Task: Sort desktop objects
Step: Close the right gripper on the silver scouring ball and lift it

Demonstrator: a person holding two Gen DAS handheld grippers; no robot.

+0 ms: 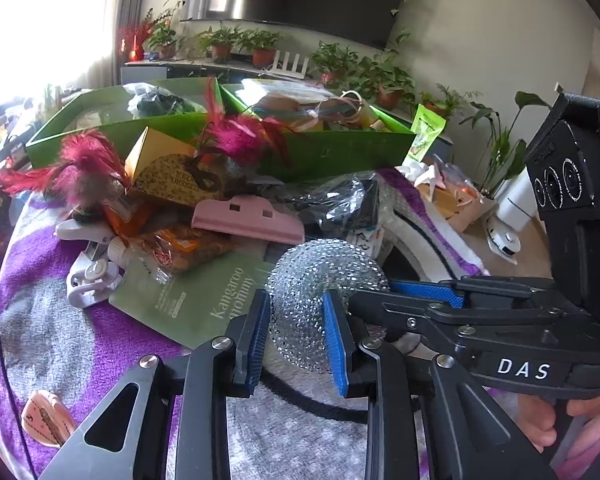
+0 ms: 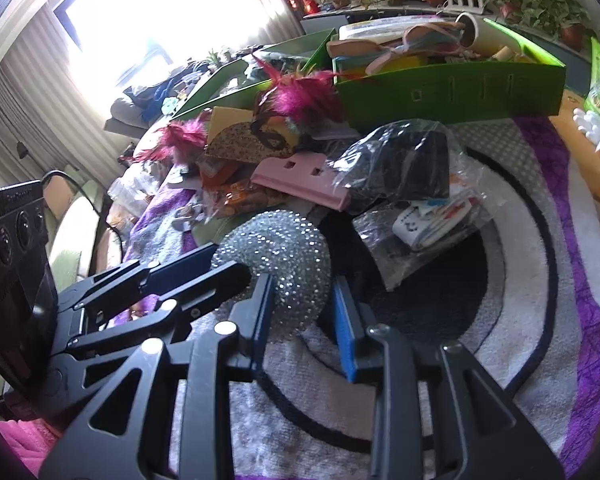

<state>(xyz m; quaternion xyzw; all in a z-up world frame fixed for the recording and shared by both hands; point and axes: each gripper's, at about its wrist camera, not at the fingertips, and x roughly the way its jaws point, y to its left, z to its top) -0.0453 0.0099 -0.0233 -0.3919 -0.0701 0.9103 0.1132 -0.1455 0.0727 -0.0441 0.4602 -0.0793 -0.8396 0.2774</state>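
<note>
Silvery mesh scrubber sits clamped in the left gripper for sorting, while the right gripper just beside it stands parted, touching it on one side only.

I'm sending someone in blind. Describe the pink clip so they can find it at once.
Start at the two green boxes at the back of the purple-and-grey towel. In front of them lies a heap of clutter; the pink clip rests on its near edge, just beyond the silver scrubber. It alone is flat, pale pink plastic with two small square slots.
</note>
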